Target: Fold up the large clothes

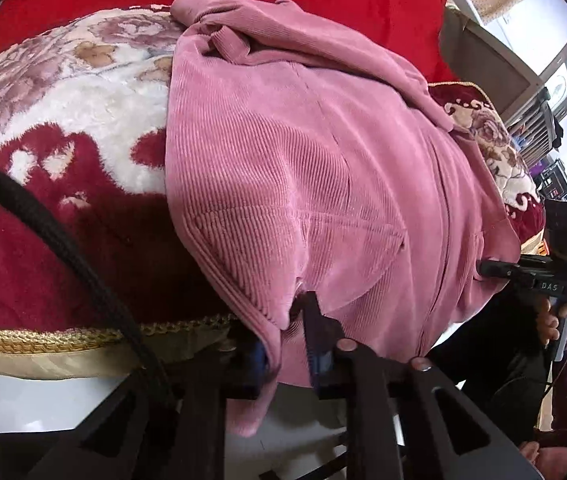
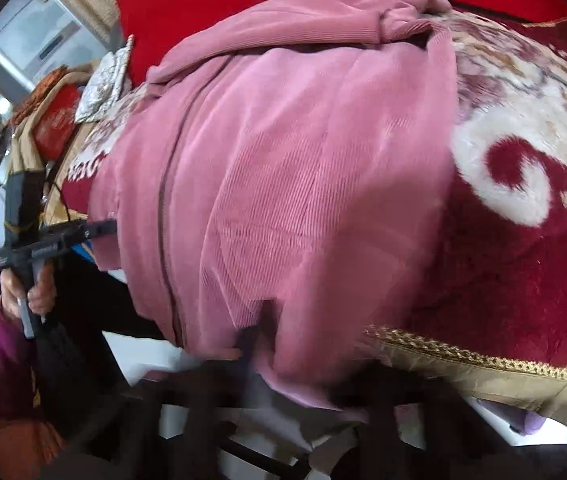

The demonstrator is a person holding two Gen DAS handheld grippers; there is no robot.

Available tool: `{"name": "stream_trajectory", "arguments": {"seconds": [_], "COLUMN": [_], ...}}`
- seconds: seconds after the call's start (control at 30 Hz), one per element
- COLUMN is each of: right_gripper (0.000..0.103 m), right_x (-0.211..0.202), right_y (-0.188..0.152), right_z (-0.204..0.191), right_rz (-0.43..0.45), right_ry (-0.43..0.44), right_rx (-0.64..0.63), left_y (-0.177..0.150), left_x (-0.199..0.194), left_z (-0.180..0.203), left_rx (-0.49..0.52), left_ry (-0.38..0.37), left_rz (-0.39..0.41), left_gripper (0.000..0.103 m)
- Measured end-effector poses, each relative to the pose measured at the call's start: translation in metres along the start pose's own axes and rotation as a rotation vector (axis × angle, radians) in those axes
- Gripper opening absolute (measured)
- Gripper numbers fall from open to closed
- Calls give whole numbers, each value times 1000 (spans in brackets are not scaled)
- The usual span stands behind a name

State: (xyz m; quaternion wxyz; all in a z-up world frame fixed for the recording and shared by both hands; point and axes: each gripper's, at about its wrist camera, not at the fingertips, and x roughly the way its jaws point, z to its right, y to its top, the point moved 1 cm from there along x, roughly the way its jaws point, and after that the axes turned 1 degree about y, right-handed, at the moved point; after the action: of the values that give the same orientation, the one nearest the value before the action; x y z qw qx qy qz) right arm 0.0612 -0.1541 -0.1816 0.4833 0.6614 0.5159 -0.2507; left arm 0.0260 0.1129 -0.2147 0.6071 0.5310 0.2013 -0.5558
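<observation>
At the left of the left wrist view a red and cream floral blanket (image 1: pixel 63 128) is seen spread over the bed, its gold-braided edge nearest the camera. The pink corduroy garment (image 1: pixel 303 168) is laid on that blanket, with its near hem hanging over the bed edge. The left gripper (image 1: pixel 287 340) is closed on the garment's near left corner, the cloth pinched between the fingers (image 1: pixel 315 332). Further right the right gripper (image 1: pixel 495 268) is seen at the garment's other near edge, held by a hand (image 1: pixel 551 320). In the right wrist view the same gripper (image 2: pixel 255 336) is blurred, but its fingers appear clamped on a fold of hem.

Several risks are judged from here. Only a thin edge seems caught on each side, so the cloth could be pulled free if the lift is quick. The heavy corduroy may drag on the plush blanket and bunch. The loosely heaped sleeve (image 2: pixel 303 20) at the far end could be trapped inside the fold. If the two corners are raised unevenly, a skewed fold would result.
</observation>
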Motion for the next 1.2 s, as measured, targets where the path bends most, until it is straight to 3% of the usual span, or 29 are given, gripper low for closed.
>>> {"name": "stream_trajectory", "arguments": {"seconds": [0.07,0.27,0.47,0.57,0.73,0.83,0.97,1.03,1.13,1.2], "right_gripper": [14,13,13,13,13,17,19,19,19,21], "right_x": [-8,-54,-86,-96,-80,-52,8,31,29,11], "right_y": [2,21,70,110,188,229,255,254,253,251], "right_z": [-1,-12,-9,7,68,114,169,185,199,201], "right_rz": [23,174,327,422,548,545,464,440,496,575], "right_ry": [15,175,274,292,330,401,444,471,512,491], "right_rx": [9,-6,19,75,276,425,628,701,748,732], "left_y": [2,30,111,154,244,273,276,277,281,281], "left_x": [-9,-57,-93,-96,-53,-18,45,48,34,21], "left_z": [-4,1,6,-1,-29,-60,-104,-107,-102,-104], "left_rx": [-24,-34,-18,-26,-139,-234,-421,-450,-415,-447], "left_ry": [-56,-191,-258,-231,-202,-124,-106,-112,-109,-156], "left_rz": [21,139,250,294,347,352,255,261,296,354], "left_gripper": [12,10,10,10,10,10,10,10,10,11]}}
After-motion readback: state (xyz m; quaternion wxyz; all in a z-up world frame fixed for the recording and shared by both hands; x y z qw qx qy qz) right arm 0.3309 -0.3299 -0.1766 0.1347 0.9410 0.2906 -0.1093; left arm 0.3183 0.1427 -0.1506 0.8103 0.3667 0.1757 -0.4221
